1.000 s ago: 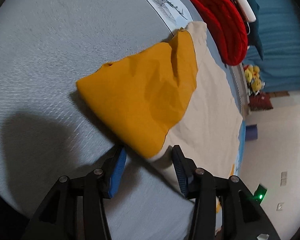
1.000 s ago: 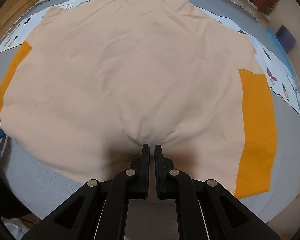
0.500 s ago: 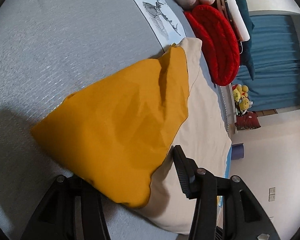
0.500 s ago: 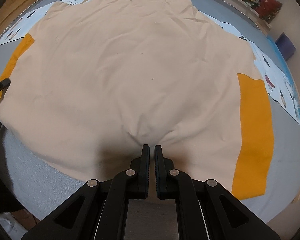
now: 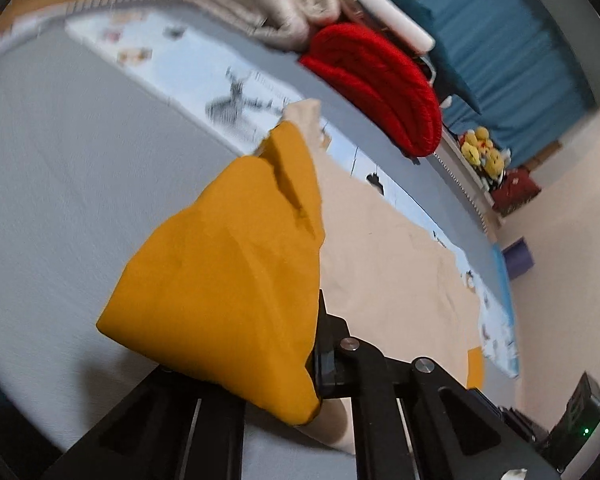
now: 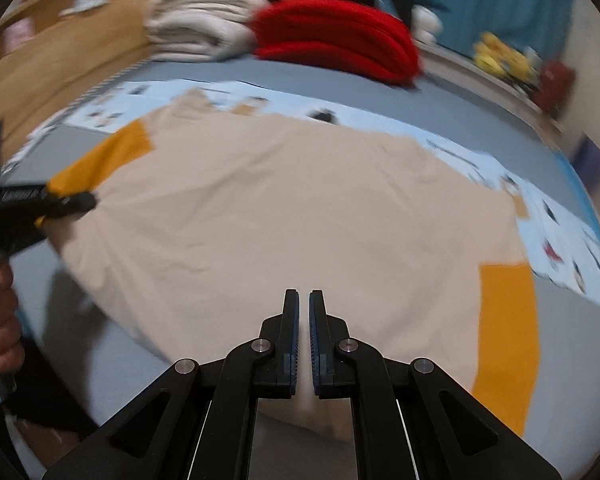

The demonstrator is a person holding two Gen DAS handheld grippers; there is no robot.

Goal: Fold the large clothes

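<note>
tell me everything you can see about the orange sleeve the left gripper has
The orange sleeve is plain mustard-orange woven cloth, sewn to the cream shirt. It rises off the grey bed cover in a creased, tent-like peak and drapes over the left gripper, hiding the fingertips in the left wrist view. Its far end joins the shirt's shoulder. The matching sleeve lies flat.

Red blanket [image 6: 336, 40] and towels [image 6: 196, 28] beyond shirt [image 6: 300, 208].
</note>
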